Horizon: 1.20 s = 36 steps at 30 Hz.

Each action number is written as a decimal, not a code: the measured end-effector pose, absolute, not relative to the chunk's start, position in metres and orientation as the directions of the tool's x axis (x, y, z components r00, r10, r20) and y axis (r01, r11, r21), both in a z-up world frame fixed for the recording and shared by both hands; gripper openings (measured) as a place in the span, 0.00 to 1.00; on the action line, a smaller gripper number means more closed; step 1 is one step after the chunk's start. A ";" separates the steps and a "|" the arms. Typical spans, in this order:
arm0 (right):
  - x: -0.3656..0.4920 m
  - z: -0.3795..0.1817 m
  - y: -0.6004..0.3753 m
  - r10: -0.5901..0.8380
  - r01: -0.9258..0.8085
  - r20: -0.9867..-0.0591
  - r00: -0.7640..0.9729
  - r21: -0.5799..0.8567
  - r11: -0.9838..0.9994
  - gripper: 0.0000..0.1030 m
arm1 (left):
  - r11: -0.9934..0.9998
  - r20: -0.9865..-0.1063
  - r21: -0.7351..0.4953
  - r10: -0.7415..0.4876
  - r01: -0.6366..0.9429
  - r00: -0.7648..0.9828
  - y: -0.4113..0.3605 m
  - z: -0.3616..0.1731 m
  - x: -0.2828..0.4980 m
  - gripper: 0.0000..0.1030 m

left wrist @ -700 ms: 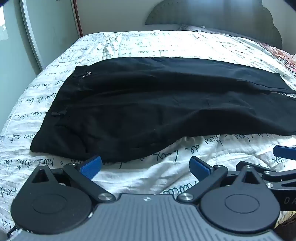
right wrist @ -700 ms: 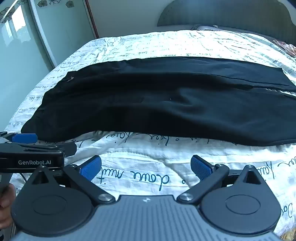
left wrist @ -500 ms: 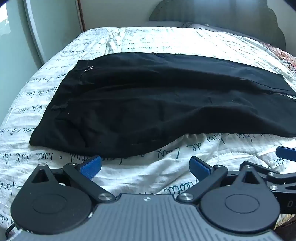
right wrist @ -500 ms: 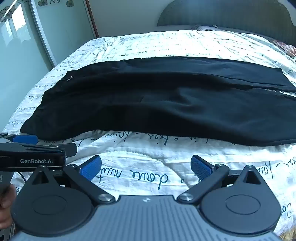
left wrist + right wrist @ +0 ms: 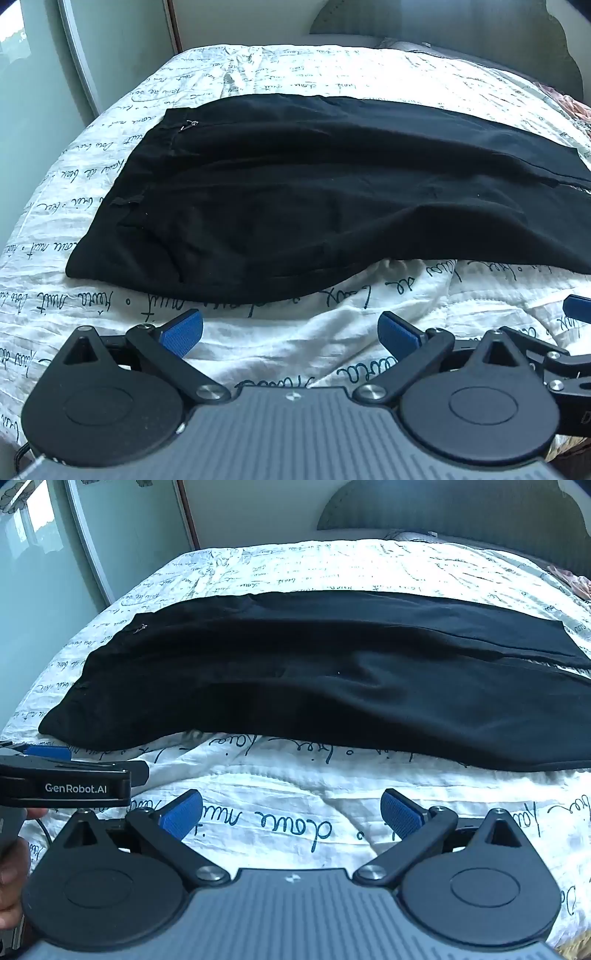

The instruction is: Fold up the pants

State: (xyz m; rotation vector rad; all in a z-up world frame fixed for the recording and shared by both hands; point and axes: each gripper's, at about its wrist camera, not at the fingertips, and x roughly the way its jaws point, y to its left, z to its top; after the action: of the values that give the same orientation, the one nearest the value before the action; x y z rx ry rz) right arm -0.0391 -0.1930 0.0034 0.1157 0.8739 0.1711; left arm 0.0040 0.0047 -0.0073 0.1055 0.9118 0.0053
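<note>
One pair of black pants (image 5: 314, 206) lies flat across the quilt (image 5: 295, 74), waist at left, legs running right; one headboard (image 5: 443, 513) stands behind. Two grippers: left gripper (image 5: 291, 332) and right gripper (image 5: 291, 814), both spread wide with nothing between the pads, both over bare quilt just short of the pants' near edge. Only the right view shows a hand (image 5: 11, 878) at far left and the hem (image 5: 569, 646); the left view shows the zipper pull (image 5: 188, 124) closer.

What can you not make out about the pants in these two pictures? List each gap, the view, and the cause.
- Leg ends of the pants: left wrist view, cut off by the right edge.
- Near leg's hem: right wrist view, also cut off at the right edge.
- Zip pull: both views, too small for detail.
- Folds and seams: both views, lost in the black cloth.
</note>
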 end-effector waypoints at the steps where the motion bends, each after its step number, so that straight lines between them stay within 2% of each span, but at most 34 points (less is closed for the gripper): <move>1: -0.039 0.003 -0.194 0.197 -0.100 -0.753 0.628 0.172 0.980 1.00 | 0.995 -0.788 0.092 0.046 0.043 0.615 0.004 -0.007 0.003 0.99; 36: -0.043 0.002 -0.192 0.207 -0.106 -0.746 0.633 0.181 0.978 1.00 | 0.994 -0.791 0.110 0.076 0.020 0.607 0.005 -0.007 -0.002 0.99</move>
State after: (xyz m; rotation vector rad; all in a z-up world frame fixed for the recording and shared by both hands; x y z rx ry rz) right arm -0.0432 -0.1922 0.0018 0.1243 0.8671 0.1796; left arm -0.0016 0.0048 -0.0071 0.1120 0.9186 0.0321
